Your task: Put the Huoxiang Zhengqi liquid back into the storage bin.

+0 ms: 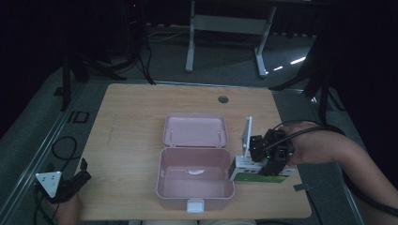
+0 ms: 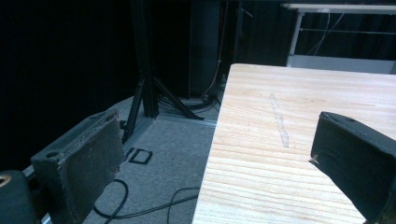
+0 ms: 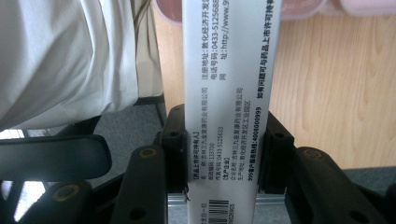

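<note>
Right gripper (image 3: 224,154): jaws clamped on the narrow sides of a white medicine box (image 3: 229,93), held just right of the open pink case (image 1: 195,185), presumably for loading. Left gripper (image 2: 219,163): jaws apart, empty, idle at the wooden table (image 1: 131,136) near-left corner.

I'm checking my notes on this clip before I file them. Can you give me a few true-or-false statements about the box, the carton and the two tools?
1. The pink box has its lid open. True.
2. The right tool is closed on a white carton. True.
3. The carton lies inside the pink box. False: it is outside, by the box's right wall.
4. The left tool holds the box's latch. False: it is open at the table's left edge.
</note>
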`<move>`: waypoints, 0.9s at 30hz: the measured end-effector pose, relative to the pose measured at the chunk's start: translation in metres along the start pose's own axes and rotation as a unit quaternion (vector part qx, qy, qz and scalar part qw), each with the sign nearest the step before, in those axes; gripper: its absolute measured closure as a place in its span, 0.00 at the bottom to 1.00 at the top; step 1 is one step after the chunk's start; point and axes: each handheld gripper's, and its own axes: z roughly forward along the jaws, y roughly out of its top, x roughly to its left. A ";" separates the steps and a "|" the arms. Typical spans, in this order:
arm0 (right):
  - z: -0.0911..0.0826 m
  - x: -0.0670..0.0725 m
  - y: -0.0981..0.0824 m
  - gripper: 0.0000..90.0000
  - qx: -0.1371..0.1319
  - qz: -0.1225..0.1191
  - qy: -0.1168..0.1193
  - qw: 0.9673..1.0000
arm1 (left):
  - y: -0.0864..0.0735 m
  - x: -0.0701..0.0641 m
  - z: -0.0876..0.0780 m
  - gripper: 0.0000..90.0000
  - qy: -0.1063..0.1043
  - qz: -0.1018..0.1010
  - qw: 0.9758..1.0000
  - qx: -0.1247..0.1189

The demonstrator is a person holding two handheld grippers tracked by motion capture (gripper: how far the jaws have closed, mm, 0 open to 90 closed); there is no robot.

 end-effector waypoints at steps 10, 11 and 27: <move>-0.006 -0.001 0.041 0.69 -0.003 -0.024 -0.006 1.000 | 0.000 0.001 0.000 0.03 -0.002 0.000 1.000 0.001; -0.006 0.000 0.045 0.69 -0.001 -0.026 -0.007 1.000 | 0.000 0.000 0.000 0.03 -0.002 0.001 1.000 0.002; 0.014 0.005 0.125 0.69 0.020 -0.063 0.020 0.998 | 0.000 0.001 -0.001 0.03 -0.003 -0.001 1.000 -0.002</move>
